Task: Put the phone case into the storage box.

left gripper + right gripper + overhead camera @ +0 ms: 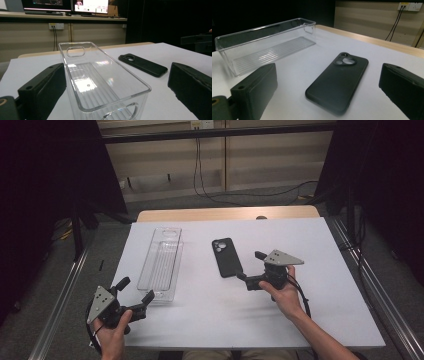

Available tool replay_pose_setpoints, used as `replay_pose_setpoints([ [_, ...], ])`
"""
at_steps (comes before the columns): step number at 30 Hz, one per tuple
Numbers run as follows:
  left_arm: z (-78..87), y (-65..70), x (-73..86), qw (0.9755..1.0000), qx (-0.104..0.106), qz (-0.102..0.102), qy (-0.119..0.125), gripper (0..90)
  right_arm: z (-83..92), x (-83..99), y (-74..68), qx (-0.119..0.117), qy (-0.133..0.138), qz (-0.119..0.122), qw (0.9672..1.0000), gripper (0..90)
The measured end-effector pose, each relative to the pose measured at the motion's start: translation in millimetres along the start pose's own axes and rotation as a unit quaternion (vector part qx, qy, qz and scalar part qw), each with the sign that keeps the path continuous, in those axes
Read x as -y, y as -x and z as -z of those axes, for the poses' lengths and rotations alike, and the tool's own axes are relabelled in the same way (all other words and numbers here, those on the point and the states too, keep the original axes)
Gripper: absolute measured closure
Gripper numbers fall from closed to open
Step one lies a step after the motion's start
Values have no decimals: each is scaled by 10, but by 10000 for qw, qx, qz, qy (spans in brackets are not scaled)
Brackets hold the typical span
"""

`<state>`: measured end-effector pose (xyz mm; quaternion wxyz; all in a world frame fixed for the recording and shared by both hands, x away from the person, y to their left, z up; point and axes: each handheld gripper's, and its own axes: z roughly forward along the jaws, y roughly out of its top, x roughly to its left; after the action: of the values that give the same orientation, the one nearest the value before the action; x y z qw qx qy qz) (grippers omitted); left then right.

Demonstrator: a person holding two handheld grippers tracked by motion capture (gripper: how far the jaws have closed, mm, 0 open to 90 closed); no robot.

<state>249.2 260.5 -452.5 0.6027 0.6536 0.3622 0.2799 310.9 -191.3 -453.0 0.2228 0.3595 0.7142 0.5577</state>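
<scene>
The right gripper [249, 268] is wide open and holds nothing; its jaws stand on both sides of the near end of the black phone [227, 257], not touching it. The phone lies flat on the white table [325, 250], camera side up. The left gripper [135, 292] is also open, its jaws just before the near end of the clear plastic tray [162, 263], left of the phone.

Phone [227, 257] lies right of the bin [162, 262], near it
</scene>
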Motion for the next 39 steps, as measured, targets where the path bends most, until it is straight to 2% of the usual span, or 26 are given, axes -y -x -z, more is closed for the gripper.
replay_pose_setpoints([
  [7,16,-3,-5,10000,23,-20,20,20,-149,-83,2,-15,85,103,9999,13],
  [9,20,-5,-8,10000,0,-24,5,20,-179,-105,5,68,167,115,9998,13],
  [10,20,-5,-7,10000,-12,-17,5,20,-197,-120,14,9,126,158,9998,12],
  [15,18,-5,-7,10000,2,-17,5,20,-279,-174,44,33,171,120,9998,13],
  [18,17,-6,-6,10000,26,-22,11,20,-360,-207,64,-15,-6,178,9998,15],
  [27,19,-15,-7,10000,46,-23,11,20,-528,-267,112,23,-54,224,9997,15],
  [39,13,-23,-4,10000,53,-53,-9,20,-758,-303,197,-8,-489,229,9985,28],
])
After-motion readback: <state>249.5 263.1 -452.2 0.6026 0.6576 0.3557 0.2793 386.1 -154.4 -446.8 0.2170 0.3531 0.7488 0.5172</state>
